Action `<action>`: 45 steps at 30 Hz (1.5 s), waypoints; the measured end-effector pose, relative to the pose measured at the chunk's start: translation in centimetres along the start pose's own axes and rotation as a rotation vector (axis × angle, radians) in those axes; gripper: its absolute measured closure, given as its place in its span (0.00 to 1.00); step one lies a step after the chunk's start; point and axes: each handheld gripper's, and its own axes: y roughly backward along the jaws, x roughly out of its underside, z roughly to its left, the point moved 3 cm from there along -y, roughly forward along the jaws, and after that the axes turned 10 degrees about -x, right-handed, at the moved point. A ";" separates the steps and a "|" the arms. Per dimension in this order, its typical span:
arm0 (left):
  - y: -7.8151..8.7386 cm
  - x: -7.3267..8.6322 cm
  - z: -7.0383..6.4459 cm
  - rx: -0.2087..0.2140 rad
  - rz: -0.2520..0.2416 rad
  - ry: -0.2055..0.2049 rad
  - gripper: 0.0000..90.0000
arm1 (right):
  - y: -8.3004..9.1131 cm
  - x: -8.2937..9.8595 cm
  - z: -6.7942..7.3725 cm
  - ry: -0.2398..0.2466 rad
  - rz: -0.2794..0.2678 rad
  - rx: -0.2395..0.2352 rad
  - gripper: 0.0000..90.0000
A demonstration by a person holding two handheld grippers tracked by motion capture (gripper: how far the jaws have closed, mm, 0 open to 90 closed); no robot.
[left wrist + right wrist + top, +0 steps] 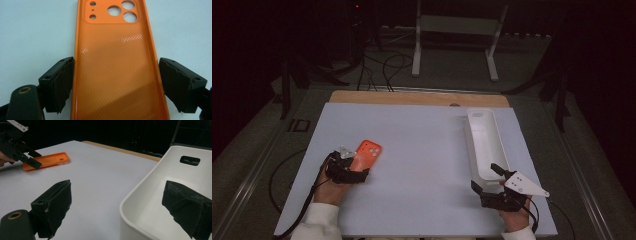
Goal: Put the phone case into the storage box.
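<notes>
An orange phone case (371, 150) lies inside-up on the white table sheet, left of centre, camera holes at its far end. My left gripper (348, 166) sits at its near end. In the left gripper view both jaws press the long edges of the case (115, 70), so the left gripper (116, 60) is shut on it. My right gripper (485, 176) stands open at the near end of a long white bin (482, 131). In the right gripper view one jaw is outside the bin wall (140, 187) and the other inside; the right gripper (118, 183) holds nothing.
The white sheet (422, 150) covers a wooden table whose bare edge (419, 98) shows at the back. The bin holds nothing that I can see. On the dark floor beyond are cables (384, 67) and a white frame stand (457, 30).
</notes>
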 end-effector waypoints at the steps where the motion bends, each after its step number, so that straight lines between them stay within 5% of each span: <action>1: 0.1 -0.1 0.0 -0.004 -0.006 0.004 0.19 | 0.0 0.0 0.0 0.000 0.000 0.000 0.10; 21: 2.6 -1.4 -0.1 -0.005 -0.091 0.006 0.18 | -0.1 -0.1 -0.1 -0.013 -0.003 -0.003 0.10; 45: 5.7 -3.7 -2.1 0.029 -0.209 -0.048 0.18 | -0.3 -1.1 -0.3 -0.027 -0.007 -0.017 0.10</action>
